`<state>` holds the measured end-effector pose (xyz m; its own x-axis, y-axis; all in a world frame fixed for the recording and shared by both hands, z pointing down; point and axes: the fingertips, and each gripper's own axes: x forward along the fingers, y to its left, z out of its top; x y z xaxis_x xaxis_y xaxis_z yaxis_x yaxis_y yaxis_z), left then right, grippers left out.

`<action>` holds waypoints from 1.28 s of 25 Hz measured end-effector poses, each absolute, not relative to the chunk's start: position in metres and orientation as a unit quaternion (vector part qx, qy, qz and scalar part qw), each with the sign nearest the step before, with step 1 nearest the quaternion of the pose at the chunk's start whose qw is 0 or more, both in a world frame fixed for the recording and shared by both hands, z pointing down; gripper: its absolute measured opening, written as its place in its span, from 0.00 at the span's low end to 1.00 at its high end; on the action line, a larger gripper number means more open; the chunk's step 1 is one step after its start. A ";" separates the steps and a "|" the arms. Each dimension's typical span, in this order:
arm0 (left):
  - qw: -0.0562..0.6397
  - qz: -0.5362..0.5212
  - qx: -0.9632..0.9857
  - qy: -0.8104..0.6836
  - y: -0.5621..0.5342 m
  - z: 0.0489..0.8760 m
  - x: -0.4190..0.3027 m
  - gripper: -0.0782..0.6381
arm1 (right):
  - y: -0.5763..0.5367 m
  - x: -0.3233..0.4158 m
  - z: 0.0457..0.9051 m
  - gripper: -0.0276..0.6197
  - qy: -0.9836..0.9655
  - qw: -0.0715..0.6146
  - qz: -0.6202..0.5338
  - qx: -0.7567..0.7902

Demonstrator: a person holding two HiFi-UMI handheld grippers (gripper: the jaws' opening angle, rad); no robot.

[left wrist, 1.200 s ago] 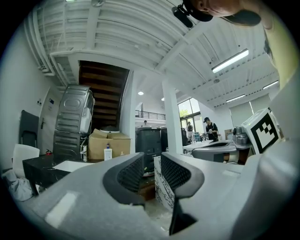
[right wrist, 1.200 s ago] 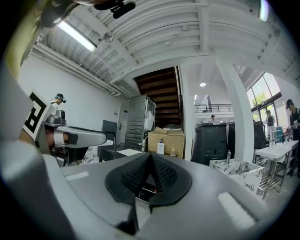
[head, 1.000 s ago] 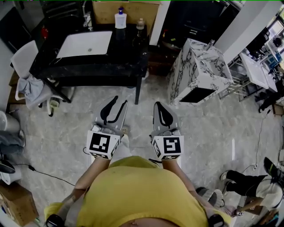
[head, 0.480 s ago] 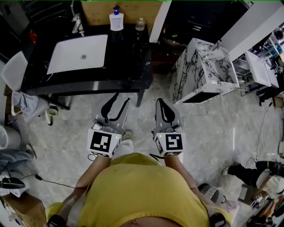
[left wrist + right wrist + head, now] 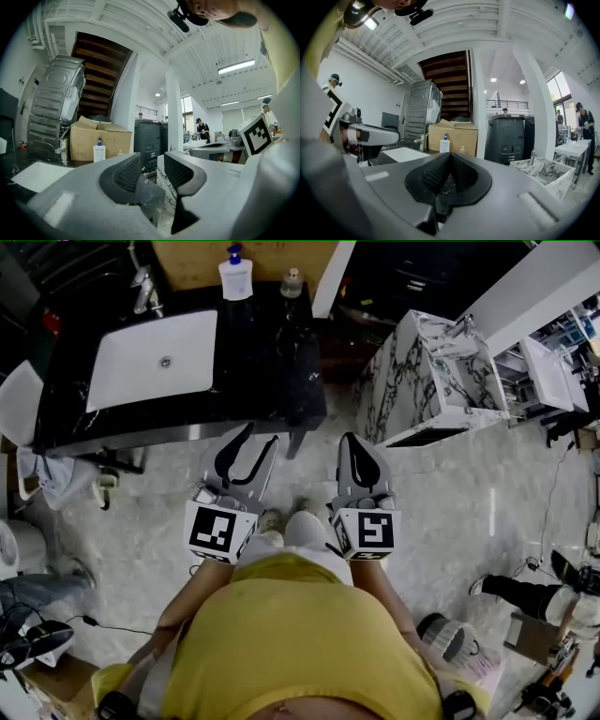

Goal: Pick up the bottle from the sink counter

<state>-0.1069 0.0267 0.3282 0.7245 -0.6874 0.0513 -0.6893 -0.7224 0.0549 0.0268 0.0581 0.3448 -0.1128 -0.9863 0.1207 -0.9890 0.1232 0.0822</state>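
Observation:
A white pump bottle with a blue top (image 5: 235, 277) stands at the back of the black sink counter (image 5: 272, 362), right of the white basin (image 5: 155, 357). A smaller clear bottle (image 5: 292, 282) stands just right of it. Both grippers hang over the floor in front of the counter, well short of the bottles. My left gripper (image 5: 260, 439) is open with nothing between its jaws. My right gripper (image 5: 354, 442) is shut and empty. The pump bottle (image 5: 99, 151) shows far off in the left gripper view, and the pump bottle (image 5: 444, 144) in the right gripper view too.
A faucet (image 5: 141, 287) stands behind the basin, and a cardboard box (image 5: 272, 254) behind the bottles. A marble-patterned vanity (image 5: 422, 371) stands right of the counter. A white chair (image 5: 19, 404) with cloth sits at the left. Cables and gear lie on the floor at the right.
The person has stepped toward the counter, which now lies closer to both grippers. The left jaws stand slightly wider than a second ago. The right gripper stays shut.

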 end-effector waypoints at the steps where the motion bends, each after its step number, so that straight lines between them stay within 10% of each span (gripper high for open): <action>1: 0.036 0.014 0.928 -0.370 0.022 0.330 -0.106 0.33 | 0.054 0.028 0.347 0.04 -0.744 0.073 0.012 0.664; 32: 0.015 0.012 0.895 -0.446 -0.197 0.328 -0.001 0.33 | -0.189 0.098 0.345 0.04 -0.839 0.061 -0.032 0.540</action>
